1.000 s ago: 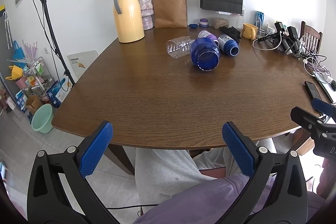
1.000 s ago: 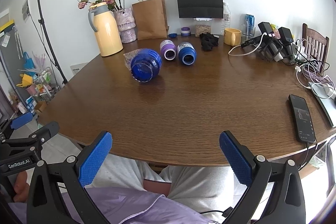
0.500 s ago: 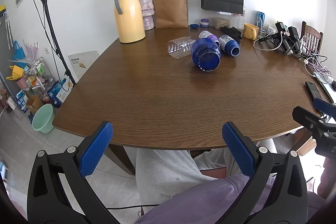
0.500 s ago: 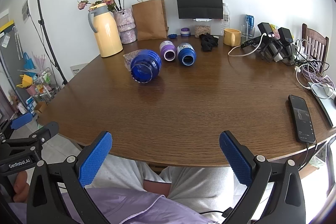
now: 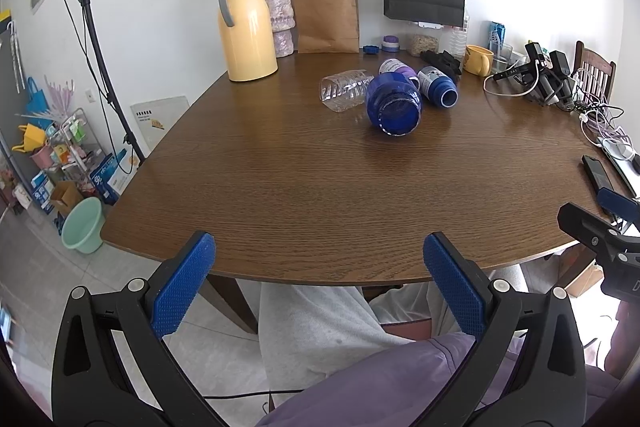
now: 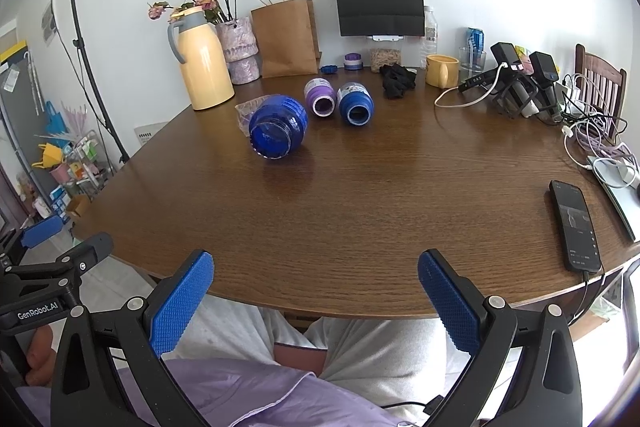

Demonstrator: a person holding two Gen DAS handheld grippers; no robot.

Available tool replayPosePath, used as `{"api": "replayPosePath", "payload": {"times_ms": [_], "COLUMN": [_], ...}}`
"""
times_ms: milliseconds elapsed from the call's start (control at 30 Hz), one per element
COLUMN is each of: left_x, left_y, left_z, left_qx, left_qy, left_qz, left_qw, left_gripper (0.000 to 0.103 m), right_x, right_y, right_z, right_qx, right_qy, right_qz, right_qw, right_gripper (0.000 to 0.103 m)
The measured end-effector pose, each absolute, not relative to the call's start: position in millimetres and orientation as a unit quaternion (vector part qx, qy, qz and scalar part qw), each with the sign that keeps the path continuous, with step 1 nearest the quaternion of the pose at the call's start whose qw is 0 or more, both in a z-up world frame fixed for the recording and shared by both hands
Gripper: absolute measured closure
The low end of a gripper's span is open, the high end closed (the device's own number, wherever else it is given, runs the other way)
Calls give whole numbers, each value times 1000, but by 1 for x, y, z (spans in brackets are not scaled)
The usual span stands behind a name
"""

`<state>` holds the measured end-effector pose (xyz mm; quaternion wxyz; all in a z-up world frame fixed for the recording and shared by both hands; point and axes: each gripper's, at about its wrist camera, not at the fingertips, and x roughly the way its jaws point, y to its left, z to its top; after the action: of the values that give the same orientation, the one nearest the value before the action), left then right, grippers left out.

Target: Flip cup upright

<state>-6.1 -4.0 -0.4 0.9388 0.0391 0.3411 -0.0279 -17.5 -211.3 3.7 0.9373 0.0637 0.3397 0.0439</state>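
A large blue cup [image 5: 394, 103] lies on its side on the brown table [image 5: 320, 187], its mouth facing me; it also shows in the right wrist view [image 6: 277, 131]. Behind it lie a clear plastic cup [image 5: 344, 91], a purple bottle [image 5: 396, 69] and a smaller blue bottle [image 5: 438, 91], all on their sides. My left gripper [image 5: 320, 283] is open and empty, held off the table's near edge. My right gripper [image 6: 314, 295] is open and empty, also off the near edge, far from the cups.
A yellow thermos jug [image 5: 245, 31], a flower vase [image 5: 280, 23] and paper bags [image 5: 326, 15] stand at the back. A yellow mug [image 6: 440, 70], chargers and cables [image 6: 516, 87] crowd the right. A phone [image 6: 576, 223] lies at the right edge.
The view has drifted very slightly; both grippers stay open and off the table's near edge. The cups have not moved.
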Motion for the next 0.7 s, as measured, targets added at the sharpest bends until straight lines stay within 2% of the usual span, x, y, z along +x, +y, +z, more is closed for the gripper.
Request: {"api": "replayPosePath", "payload": {"times_ms": [700], "left_x": [-6], "left_y": [-2], "left_z": [-2], "left_qx": [39], "left_qy": [343], "left_qz": [-28], "left_qw": [938], "left_gripper": [0], "right_x": [-17], "right_y": [-211], "right_z": [0], "right_qx": [65], "right_qy": [341], "right_qz": [44], "right_qw": [937], "right_gripper": [0]}}
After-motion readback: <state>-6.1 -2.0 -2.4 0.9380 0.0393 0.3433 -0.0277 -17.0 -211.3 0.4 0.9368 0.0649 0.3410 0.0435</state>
